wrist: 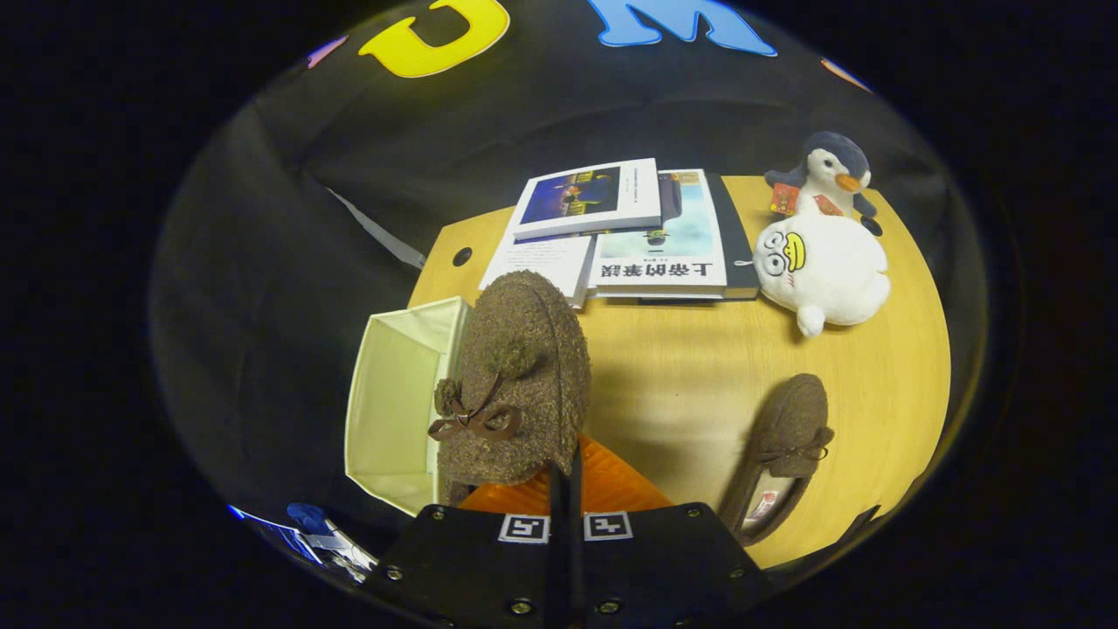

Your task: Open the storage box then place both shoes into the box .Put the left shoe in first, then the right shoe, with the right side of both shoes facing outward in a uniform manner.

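A fuzzy brown shoe [515, 376] with a bow hangs above the table, its toe pointing away from me. My gripper [566, 489] is shut on its heel edge, fingers pressed close together. Just left of the held shoe stands the cream storage box [393, 393], open, its inside bare as far as I can see. The shoe overlaps the box's right wall. The second brown shoe [786, 445] lies on the wooden table [681, 384] to the right of my fingers, opening toward me.
A pile of books [629, 231] lies at the table's far side beyond the held shoe. Two plush toys, a white duck [821, 266] and a penguin [830, 179], sit at the far right. The table's left edge runs just behind the box.
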{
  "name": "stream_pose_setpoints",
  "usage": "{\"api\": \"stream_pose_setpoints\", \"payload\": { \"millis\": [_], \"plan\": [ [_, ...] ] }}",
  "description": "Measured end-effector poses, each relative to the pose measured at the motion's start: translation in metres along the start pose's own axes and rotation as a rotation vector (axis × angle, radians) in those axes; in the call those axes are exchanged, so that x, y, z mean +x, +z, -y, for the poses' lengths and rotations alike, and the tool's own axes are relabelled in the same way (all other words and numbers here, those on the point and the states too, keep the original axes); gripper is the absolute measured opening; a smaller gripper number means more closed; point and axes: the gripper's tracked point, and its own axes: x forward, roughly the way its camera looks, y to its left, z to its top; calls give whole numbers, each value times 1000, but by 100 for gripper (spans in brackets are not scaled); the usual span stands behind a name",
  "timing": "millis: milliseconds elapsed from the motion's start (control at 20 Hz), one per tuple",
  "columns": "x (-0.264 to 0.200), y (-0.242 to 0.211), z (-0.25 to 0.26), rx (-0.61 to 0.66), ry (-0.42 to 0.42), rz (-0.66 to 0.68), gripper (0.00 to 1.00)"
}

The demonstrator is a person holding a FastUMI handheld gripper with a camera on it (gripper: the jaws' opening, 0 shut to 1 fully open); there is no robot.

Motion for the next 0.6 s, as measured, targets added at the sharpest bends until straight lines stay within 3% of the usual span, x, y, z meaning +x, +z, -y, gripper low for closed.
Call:
{"api": "stream_pose_setpoints", "payload": {
  "millis": [600],
  "plan": [
    [43, 4, -133, -115, 141, -86, 0]
  ]
}}
